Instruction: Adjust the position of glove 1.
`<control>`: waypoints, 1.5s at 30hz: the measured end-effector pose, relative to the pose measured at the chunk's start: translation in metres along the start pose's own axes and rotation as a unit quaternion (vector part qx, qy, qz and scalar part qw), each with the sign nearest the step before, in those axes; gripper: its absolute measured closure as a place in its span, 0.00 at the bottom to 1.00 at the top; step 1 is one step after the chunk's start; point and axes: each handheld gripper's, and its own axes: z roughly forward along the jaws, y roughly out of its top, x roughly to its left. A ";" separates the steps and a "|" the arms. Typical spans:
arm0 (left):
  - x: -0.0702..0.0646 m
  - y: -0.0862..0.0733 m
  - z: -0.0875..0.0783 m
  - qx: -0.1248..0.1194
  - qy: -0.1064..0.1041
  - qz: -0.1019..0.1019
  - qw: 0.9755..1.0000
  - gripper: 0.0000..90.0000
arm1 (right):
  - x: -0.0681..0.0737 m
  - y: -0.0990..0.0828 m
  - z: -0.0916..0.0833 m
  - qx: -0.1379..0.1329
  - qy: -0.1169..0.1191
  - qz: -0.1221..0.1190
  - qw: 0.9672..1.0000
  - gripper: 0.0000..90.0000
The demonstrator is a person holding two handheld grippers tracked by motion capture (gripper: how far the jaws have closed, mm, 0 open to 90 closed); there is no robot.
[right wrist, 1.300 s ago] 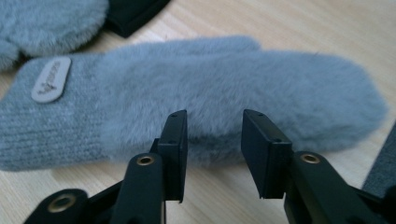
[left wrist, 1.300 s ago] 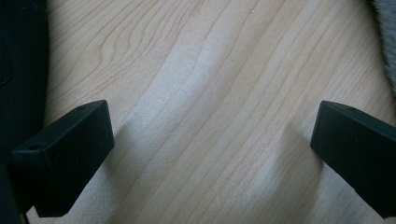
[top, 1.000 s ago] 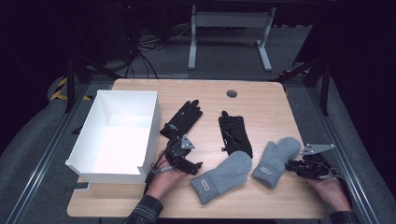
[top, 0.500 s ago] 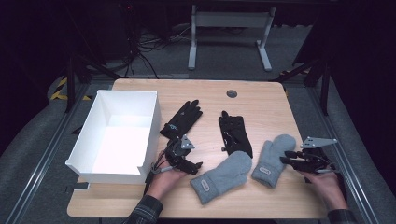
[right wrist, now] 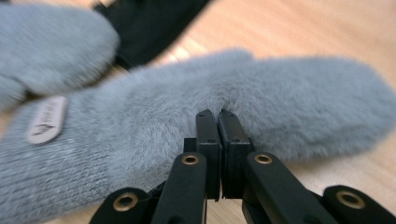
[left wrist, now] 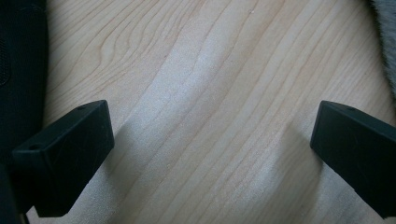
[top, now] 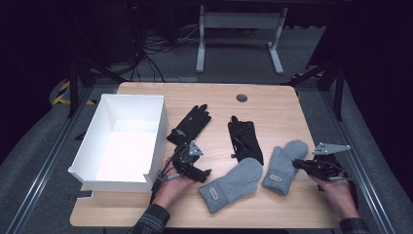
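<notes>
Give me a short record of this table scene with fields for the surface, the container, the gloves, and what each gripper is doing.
surface: wooden table
container: white box, open top, at table's left
gloves: two black gloves, two grey mittens
left gripper: jaws wide open over bare wood, nothing between them
right gripper: jaws have just closed, pinching the fuzzy edge of the right grey mitten

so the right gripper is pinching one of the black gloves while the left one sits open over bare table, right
Not quite: the right gripper is shut on the edge of a grey mitten, not a black glove, as the right gripper view shows. The left gripper does sit open over bare table.
</notes>
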 end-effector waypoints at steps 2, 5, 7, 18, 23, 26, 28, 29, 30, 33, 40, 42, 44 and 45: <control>0.000 0.000 0.000 0.000 0.000 0.000 1.000 0.00 | 0.004 0.004 -0.006 -0.016 0.001 -0.004 1.000 1.00; 0.000 0.000 0.000 0.000 0.000 0.000 1.000 0.00 | 0.009 0.010 -0.013 -0.035 0.002 -0.010 0.999 1.00; 0.000 0.000 0.000 0.000 0.000 0.000 1.000 0.00 | 0.013 0.014 -0.018 -0.045 0.004 -0.013 0.999 1.00; -0.010 0.012 -0.016 -0.015 0.012 0.011 1.000 0.27 | 0.032 0.040 -0.031 -0.084 0.014 -0.040 0.996 1.00; -0.017 0.018 -0.027 -0.041 0.014 0.027 0.999 0.45 | 0.038 0.053 -0.033 -0.095 0.024 -0.049 0.994 1.00; -0.018 0.019 -0.029 -0.045 0.013 0.031 0.998 0.53 | 0.045 0.061 -0.027 -0.094 0.033 -0.059 0.993 1.00; -0.018 0.018 -0.029 -0.041 0.011 0.031 0.999 0.54 | 0.051 0.066 -0.021 -0.095 0.041 -0.066 0.992 1.00; -0.017 0.018 -0.029 -0.038 0.012 0.032 0.999 0.53 | 0.054 0.068 -0.019 -0.093 0.044 -0.070 0.992 1.00; -0.017 0.018 -0.028 -0.036 0.011 0.029 0.999 0.53 | 0.056 0.071 -0.016 -0.093 0.045 -0.075 0.992 1.00; -0.015 0.017 -0.026 -0.031 0.010 0.030 0.999 0.54 | 0.062 0.077 -0.006 -0.089 0.051 -0.083 0.991 1.00; -0.012 0.015 -0.025 -0.024 0.011 0.024 0.999 0.52 | 0.076 0.092 0.024 -0.069 0.068 -0.103 0.990 0.99; -0.011 0.015 -0.024 -0.020 0.011 0.023 0.999 0.52 | 0.081 0.095 0.032 -0.065 0.075 -0.106 0.989 0.99; -0.011 0.014 -0.024 -0.019 0.010 0.020 1.000 0.52 | 0.085 0.098 0.039 -0.061 0.083 -0.110 0.989 0.99; -0.011 0.014 -0.023 -0.018 0.010 0.019 1.000 0.52 | 0.088 0.099 0.042 -0.059 0.087 -0.111 0.988 0.99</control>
